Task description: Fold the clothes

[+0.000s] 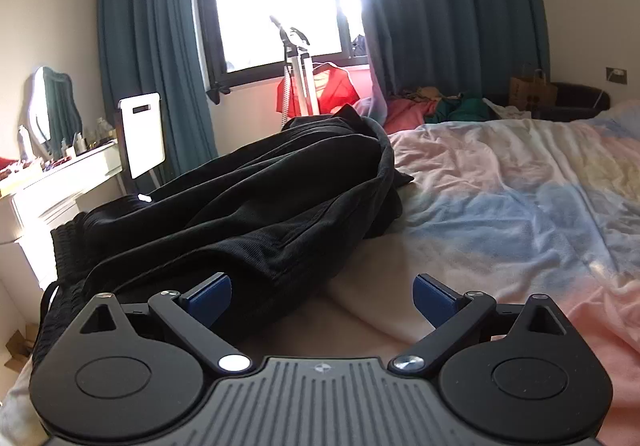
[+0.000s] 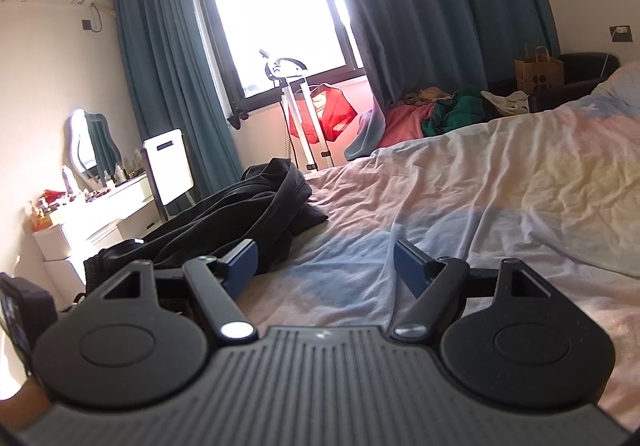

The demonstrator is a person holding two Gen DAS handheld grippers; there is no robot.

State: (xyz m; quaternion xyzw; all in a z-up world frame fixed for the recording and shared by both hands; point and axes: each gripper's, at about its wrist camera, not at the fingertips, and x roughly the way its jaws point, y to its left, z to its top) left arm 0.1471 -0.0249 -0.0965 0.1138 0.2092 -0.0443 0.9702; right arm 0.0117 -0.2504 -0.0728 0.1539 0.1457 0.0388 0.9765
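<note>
A crumpled black garment (image 1: 240,206) with a ribbed waistband lies in a heap on the bed's left side. It also shows in the right wrist view (image 2: 236,214), further off to the left. My left gripper (image 1: 322,296) is open and empty, low over the bed, with its left finger right at the garment's near edge. My right gripper (image 2: 324,266) is open and empty, above the bedsheet to the right of the garment.
The bed is covered by a wrinkled pastel sheet (image 1: 500,186). A white dresser with a mirror (image 1: 60,174) stands left. A garment steamer with a red top (image 1: 304,86) stands by the window. A clothes pile (image 2: 440,106) and a paper bag (image 2: 538,70) lie beyond the bed.
</note>
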